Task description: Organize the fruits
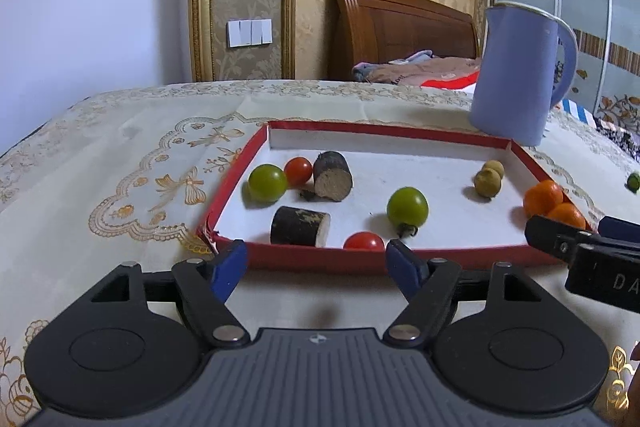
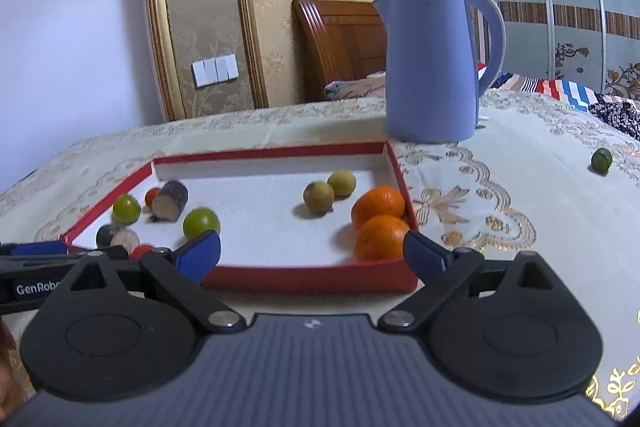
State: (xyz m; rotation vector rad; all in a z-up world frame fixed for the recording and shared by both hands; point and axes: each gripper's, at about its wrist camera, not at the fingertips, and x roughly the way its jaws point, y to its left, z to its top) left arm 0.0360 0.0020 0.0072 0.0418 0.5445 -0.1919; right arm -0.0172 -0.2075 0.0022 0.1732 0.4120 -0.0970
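On the cloth-covered table:
Tablecloth [image 1: 120, 147]: cream with gold embroidery, under everything.
Kettle [image 2: 430, 67]: pale blue, upright, just beyond the tray's far right corner.
Tray [image 2: 304, 277]: shallow red box with a white floor – all but one fruit lies in it.
Left gripper [image 1: 316, 263]: low before the tray's near wall, jaws apart, nothing between the blue pads.
Right gripper [image 2: 312, 255]: at the tray's near right corner, jaws spread wide and empty; one fingertip [image 2: 420, 251] is just beside the nearer orange.
Oranges [image 2: 380, 223]: two, touching, in the tray's right near corner.
Dark cut pieces [image 1: 332, 175]: two stubby cylinders with pale ends, left half of the tray.
Green fruits [image 1: 407, 207]: two – one centre, one far left.
Yellowish fruits [image 2: 330, 189]: two, side by side, toward the far right.
Red tomatoes [image 1: 298, 171]: two, one by the near wall.
Small green fruit [image 2: 601, 159]: alone on the cloth, well right of the tray.
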